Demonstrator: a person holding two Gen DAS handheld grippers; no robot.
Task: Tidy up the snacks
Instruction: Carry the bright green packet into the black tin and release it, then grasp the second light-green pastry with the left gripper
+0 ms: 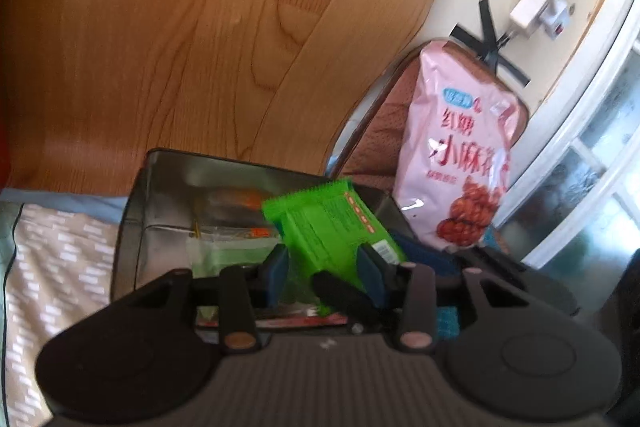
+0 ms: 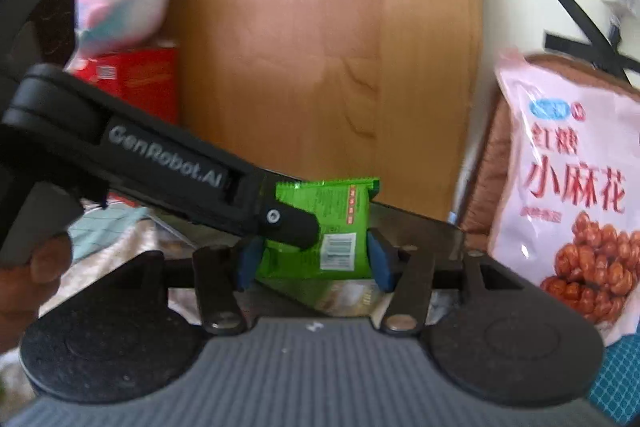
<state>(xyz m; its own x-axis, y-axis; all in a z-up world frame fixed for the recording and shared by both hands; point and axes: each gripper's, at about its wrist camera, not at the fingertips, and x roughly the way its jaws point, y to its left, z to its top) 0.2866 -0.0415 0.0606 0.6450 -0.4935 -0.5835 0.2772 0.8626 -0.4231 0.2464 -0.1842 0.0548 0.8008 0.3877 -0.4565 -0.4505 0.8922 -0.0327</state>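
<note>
Two tongs meet on one green packet [image 1: 326,227]. The left tongs [image 1: 324,267] are clenched on it: the blue pads [image 1: 278,265] pinch its lower part, which is crumpled narrow between them. In the right wrist view, one black finger of the left tongs lies across the packet's printed face, partly covering it. The right tongs [image 2: 314,261] frame the same packet, one blue pad at each side edge; whether they press or merely touch cannot be told. The packet is glossy foil with serrated ends and a barcode, held upright over one dark, shiny metal tin [image 1: 160,187] with rounded corners. Several wrapped snacks lie in the tin, too blurred to count. One pink bag [image 2: 568,167], a smooth pillow shape printed with brown twists, leans on a brown dotted cushion [image 1: 384,115] just right of the tin. Behind stand a wood-grain panel [image 1: 200,27], one red box [image 2: 148,83] and one pink plush [image 2: 120,7]. A patterned cloth [image 1: 60,267] lies left of the tin. One hand [image 2: 32,267] grips the left tongs' handle.
</note>
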